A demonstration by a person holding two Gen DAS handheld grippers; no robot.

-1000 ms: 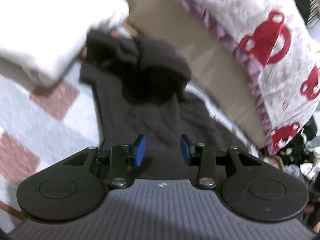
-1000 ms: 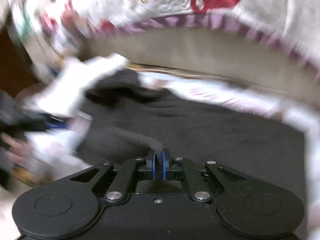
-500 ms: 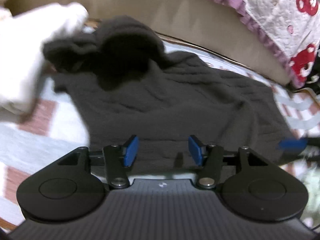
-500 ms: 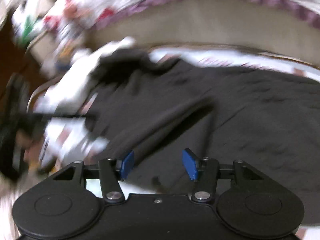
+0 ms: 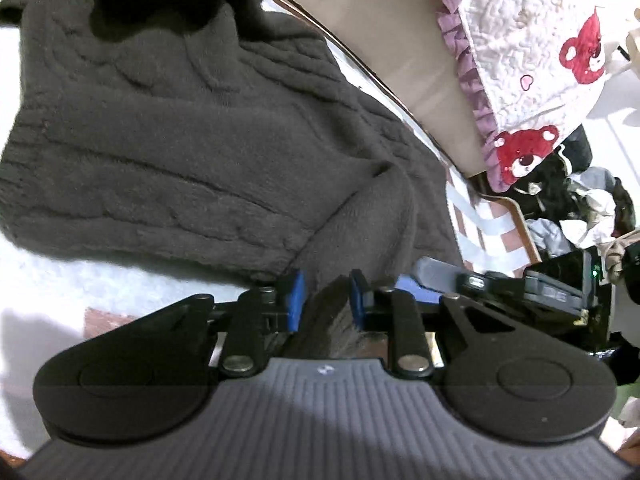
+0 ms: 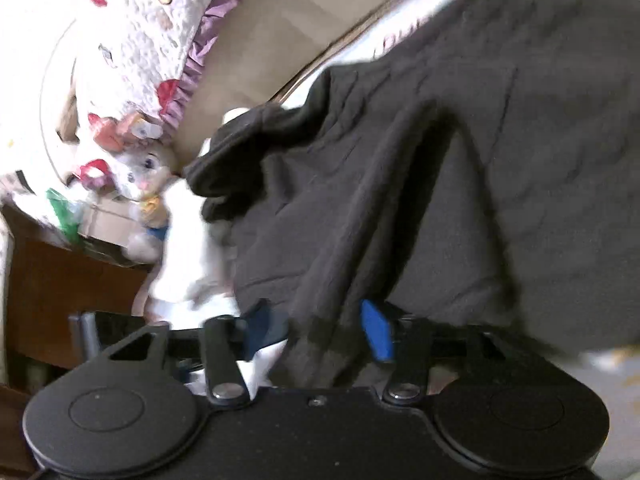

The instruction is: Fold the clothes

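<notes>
Dark sweater sprawls across the bed, its far edge running beside the headboard under a bear quilt. Left gripper, jaws just narrowing, pinches a sleeve. Right gripper has been closing too, a cuff between its half-wide jaws, pads not pressing.

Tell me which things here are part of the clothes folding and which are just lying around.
Part of the job:
- dark sweater
- left gripper, jaws just been closing with a fold of the sweater between them
- right gripper, jaws just been closing, sweater cuff between them

Lying about:
- bear-print quilt
- stuffed rabbit
- white garment
- checked bedsheet
</notes>
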